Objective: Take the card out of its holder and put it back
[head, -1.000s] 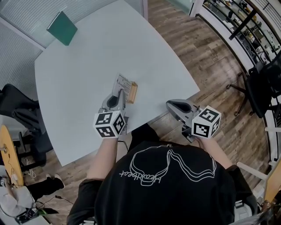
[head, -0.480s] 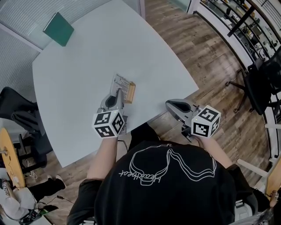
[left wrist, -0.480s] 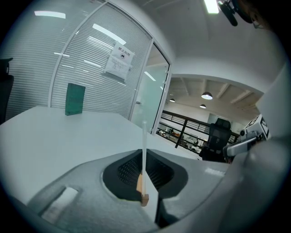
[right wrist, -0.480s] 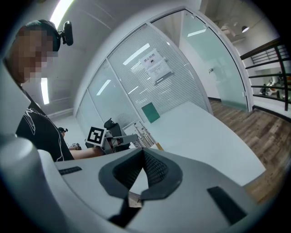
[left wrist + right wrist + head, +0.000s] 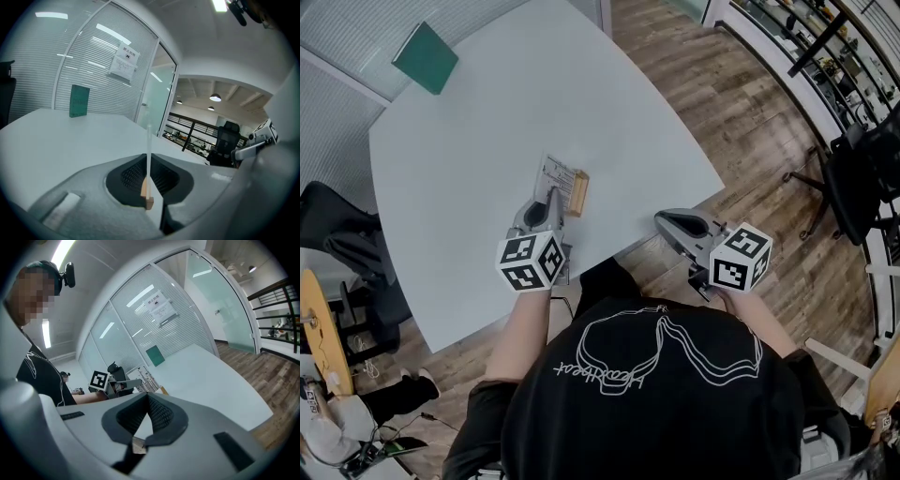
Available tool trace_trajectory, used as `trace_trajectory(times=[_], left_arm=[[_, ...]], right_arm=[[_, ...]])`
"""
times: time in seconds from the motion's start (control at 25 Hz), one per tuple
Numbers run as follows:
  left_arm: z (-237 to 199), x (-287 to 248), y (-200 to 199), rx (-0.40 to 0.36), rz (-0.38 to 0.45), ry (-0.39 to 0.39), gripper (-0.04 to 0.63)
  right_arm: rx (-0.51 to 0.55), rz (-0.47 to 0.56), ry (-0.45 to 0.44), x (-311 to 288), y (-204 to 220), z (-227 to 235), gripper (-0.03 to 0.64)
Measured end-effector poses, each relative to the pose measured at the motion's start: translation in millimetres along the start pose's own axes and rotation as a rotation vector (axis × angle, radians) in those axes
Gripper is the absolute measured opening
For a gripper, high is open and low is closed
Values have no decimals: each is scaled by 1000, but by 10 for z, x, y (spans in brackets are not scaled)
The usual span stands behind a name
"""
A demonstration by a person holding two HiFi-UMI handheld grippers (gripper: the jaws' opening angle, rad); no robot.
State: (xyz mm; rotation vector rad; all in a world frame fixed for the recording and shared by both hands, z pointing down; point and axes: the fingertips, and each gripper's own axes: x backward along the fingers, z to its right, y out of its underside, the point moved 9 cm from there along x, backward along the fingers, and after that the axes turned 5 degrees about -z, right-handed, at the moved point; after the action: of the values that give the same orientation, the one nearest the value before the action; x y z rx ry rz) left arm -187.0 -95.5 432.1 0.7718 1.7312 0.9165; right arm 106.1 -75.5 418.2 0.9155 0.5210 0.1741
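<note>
A white printed card (image 5: 558, 174) stands in a small wooden holder (image 5: 578, 194) near the front of the white table (image 5: 487, 122). My left gripper (image 5: 549, 202) reaches the card's near edge. In the left gripper view the card (image 5: 148, 150) shows edge-on between the nearly closed jaws, with the end of the holder (image 5: 147, 200) below it. My left gripper (image 5: 149, 187) is shut on the card. My right gripper (image 5: 664, 220) hangs beyond the table's front edge, over the wooden floor, shut with nothing in it. From the right gripper view the card (image 5: 149, 378) stands past the left gripper (image 5: 123, 385).
A green book (image 5: 425, 58) lies at the table's far left corner, by a glass wall with blinds. A black office chair (image 5: 862, 178) stands on the wooden floor to the right, and another chair (image 5: 337, 234) to the left of the table.
</note>
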Motion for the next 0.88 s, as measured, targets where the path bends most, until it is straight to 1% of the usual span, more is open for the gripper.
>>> trace_trajectory(times=[0.28,0.72,0.88], left_arm=[[4,-85,98,-1,-28,-2,25],[2,-234,332,3,-98,9,25],[2,-247,351,4,-92,12,26]], right_arm=[[0,-2,4,33,31,3,9],[-17,-2,25,114,114,22,9],[-20,-7,26,123,130,23,9]])
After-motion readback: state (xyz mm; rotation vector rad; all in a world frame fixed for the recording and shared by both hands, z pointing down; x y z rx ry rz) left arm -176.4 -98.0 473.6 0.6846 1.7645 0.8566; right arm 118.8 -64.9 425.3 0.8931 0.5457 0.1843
